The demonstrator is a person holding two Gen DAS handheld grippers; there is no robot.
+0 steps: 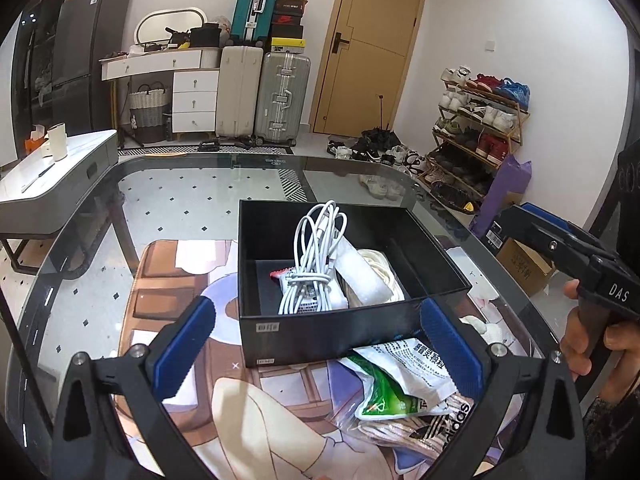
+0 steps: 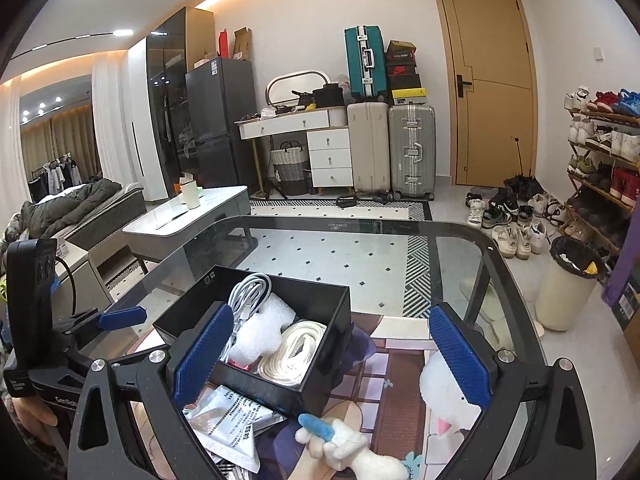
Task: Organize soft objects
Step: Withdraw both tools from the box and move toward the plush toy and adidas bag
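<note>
You had the black box (image 1: pixel 352 264) partly filled with a white cable (image 1: pixel 316 256), foam and cord, while packets (image 1: pixel 404 376) and a plush toy (image 2: pixel 360 452) lay just in front of it, your left gripper (image 1: pixel 320 344) and right gripper (image 2: pixel 332 356) both released and empty.

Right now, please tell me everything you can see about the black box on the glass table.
The black box is an open, lidless rectangular carton, apparently stiff card, with small white labels on its near wall. It stands upright on a printed mat on the glass table. Inside lie a bundled white cable, white foam and a coiled cream cord. Printed packets lie against its near wall. Neither gripper touches it.
</note>
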